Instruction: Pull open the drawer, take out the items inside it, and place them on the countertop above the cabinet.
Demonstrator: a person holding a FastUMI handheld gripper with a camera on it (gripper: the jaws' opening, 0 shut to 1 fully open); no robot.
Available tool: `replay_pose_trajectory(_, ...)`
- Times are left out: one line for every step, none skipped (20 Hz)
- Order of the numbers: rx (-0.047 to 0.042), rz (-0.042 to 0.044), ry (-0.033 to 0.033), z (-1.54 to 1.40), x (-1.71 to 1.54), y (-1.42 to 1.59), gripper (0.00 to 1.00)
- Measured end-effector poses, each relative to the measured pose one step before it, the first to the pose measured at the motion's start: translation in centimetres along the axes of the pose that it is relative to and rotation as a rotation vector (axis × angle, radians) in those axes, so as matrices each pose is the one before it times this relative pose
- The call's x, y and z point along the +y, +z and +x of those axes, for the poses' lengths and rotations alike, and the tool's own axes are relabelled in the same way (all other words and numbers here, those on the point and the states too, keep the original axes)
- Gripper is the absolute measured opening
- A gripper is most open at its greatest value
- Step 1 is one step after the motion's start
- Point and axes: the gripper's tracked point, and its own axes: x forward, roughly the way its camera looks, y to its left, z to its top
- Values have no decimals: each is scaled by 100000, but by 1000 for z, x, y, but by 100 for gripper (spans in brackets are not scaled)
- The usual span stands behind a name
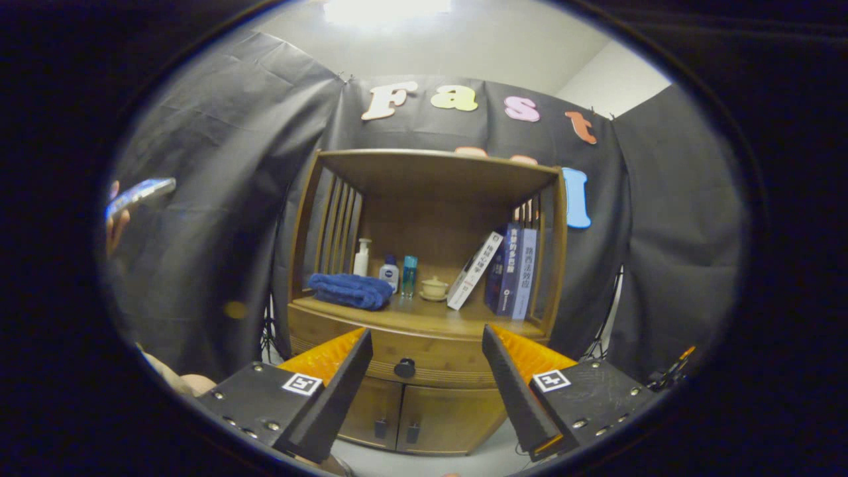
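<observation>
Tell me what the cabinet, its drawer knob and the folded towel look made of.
Cabinet: likely wood, brown with a slight sheen. Drawer knob: dark, round, material unclear. Towel: soft blue cloth, thick folds. The hand-held gripper hangs open before the knob.

Book spines' (pixel 510 268) print, perhaps Chinese, illegible.
</observation>
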Motion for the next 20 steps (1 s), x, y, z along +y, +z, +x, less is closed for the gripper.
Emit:
replay_pose_trajectory(328,-11,31,1380,490,-1508,100)
replay_pose_trajectory(1349,-299,-558,1310,295,-1458,100)
replay_pose_trajectory(859,-164,-410,1247,309,-1274,100)
replay_pose_trajectory(333,476,357,1377,401,-988,100)
replay_pose_trajectory(-35,827,196,1471,312,-685,100)
replay_pose_trajectory(516,532,-62,1512,47,-1074,100)
replay_pose_trajectory(1769,348,-621,1549,-164,-1353,100)
replay_pose_trajectory(2426,-341,964,1393,171,-1386,100)
replay_pose_trajectory(3343,-538,239,1306,104,-1542,100)
replay_pose_trajectory(3337,-832,773,1081,128,-1333,100)
replay_pose_trajectory(2514,-577,1297,905,442,-1109,100)
replay_pose_trajectory(2172,390,306,777,316,-831,100)
replay_pose_trajectory(1178,853,760,672,164,-577,100)
replay_pose_trajectory(843,768,-392,590,33,-240,90)
replay_pose_trajectory(545,1237,936,493,192,-18,80)
replay_pose_trajectory(419,783,524,547,178,-57,71)
replay_pose_trajectory(421,786,-240,420,-56,-37,61)
replay_pose_trajectory(1614,1711,464,286,234,-257,51)
replay_pose_trajectory(1921,2196,-295,-252,-118,-276,50)
replay_pose_trajectory(111,2352,-671,401,24,153,43)
